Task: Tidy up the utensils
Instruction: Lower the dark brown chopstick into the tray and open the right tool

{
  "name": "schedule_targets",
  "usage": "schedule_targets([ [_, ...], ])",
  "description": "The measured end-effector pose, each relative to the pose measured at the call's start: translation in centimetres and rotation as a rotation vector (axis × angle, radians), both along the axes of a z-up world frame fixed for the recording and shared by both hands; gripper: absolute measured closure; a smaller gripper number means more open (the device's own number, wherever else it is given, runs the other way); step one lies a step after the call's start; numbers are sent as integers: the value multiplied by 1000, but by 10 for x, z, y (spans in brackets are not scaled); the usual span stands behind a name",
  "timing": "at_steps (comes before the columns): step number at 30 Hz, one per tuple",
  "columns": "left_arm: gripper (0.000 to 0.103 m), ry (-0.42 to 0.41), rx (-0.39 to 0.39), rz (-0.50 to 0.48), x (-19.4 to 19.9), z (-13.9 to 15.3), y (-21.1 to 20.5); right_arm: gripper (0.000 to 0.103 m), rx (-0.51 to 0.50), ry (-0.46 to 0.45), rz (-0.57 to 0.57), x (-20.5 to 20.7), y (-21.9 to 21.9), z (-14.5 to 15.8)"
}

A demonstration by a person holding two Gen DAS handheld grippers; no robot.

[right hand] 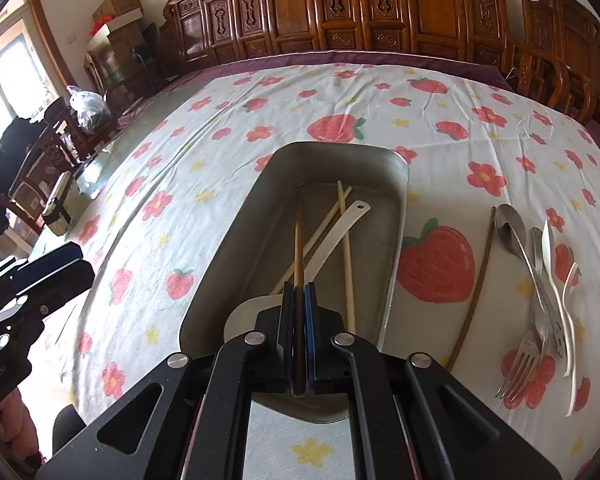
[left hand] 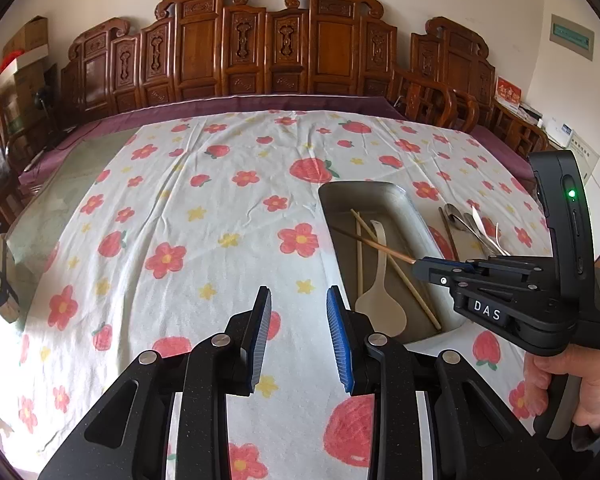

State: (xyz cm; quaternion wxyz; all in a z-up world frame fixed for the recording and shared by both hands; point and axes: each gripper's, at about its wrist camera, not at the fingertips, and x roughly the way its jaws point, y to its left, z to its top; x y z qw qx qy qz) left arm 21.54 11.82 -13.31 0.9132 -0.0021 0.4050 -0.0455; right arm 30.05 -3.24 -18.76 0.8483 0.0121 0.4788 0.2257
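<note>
My right gripper [right hand: 299, 300] is clamped on a dark chopstick [right hand: 298, 248], jaws pressed tight against it, the stick running forward along the fingers with its paler tip out over the tray [right hand: 396, 240]. It hangs above the tray floor, not resting on it as far as I can judge. Below it lie two pale chopsticks [right hand: 346, 264], crossed, and a white rice paddle [right hand: 340, 236] slanting between them. My left gripper [left hand: 298, 320] is idle — jaws spread, nothing between the pads, hovering over bare tablecloth [left hand: 180, 200] just off the tray's left edge. To the right of the tray, still on the cloth, wait the second dark chopstick [right hand: 474, 288] lying close along the tray's right edge, then spoons [right hand: 512, 228], a fork [right hand: 520, 368] and white plastic pieces [right hand: 568, 320] in a loose heap toward the table's right side. I read this as the drop-off step for one chopstick — the sorting looks under half done. Next I would lower the tip toward the tray floor, lay the stick roughly parallel to the long side so it doesn't ride up on the paddle, and release; then go for its partner beside the tray.
</note>
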Motion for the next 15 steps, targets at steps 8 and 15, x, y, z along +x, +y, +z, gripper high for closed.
schedule_targets([
  [8, 76, -4, 7, -7, -1, 1, -4, 93, 54, -1, 56, -8, -1, 5],
  [15, 76, -5, 7, -18, -3, 1, -8, 88, 70, -45, 88, -23, -19, 22],
])
